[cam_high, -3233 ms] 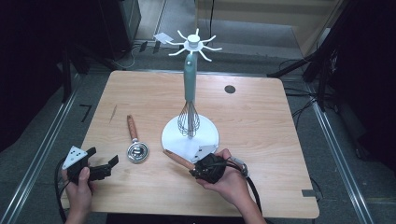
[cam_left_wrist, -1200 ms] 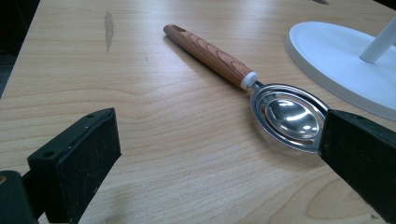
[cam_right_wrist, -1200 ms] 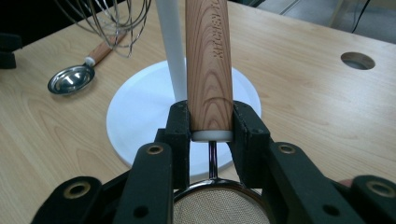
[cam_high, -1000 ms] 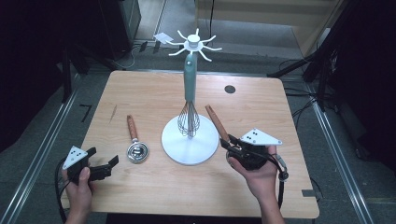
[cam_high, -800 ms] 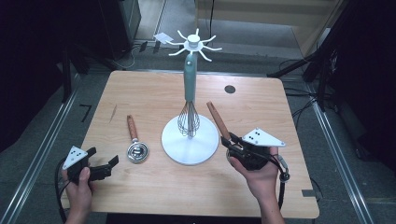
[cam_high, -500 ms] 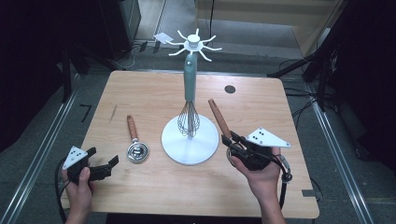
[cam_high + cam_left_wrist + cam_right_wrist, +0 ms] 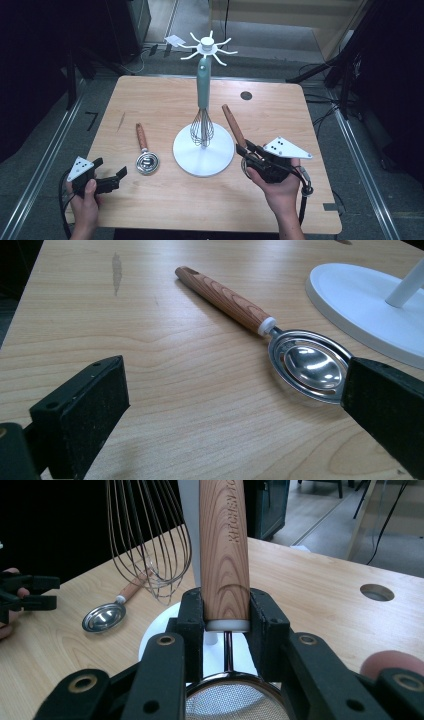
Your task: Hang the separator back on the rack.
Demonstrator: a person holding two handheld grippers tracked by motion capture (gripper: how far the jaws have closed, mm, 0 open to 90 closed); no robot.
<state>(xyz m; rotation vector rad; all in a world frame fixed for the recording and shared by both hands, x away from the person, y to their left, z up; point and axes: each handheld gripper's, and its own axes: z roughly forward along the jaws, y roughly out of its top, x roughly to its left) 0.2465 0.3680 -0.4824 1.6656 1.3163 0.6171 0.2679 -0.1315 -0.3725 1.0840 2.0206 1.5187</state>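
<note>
Right tongs (image 7: 248, 151) pinched on the wooden handle of a strainer (image 7: 223, 545), just above the white collar, mesh bowl tucked low between the jaws. Handle angled up and away over the desk (image 7: 280, 115), tip close to the whisk (image 7: 202, 131) hanging from the white utensil stand (image 7: 203, 150). In the right gripper view, handle upright in the grip, whisk wires just to its left, stand base behind. Held above the desk by the person's right hand (image 7: 280, 187), just beside the stand's round base. Left tongs (image 7: 114, 175) spread wide, nothing between them, low near the front left corner of the desk, held by the left hand (image 7: 85, 200). Between the spread jaws in the left gripper view, a metal scoop with a wooden handle (image 7: 270, 335) lying flat on the desk, bowl near the right jaw, just beside the stand base, not touched.
</note>
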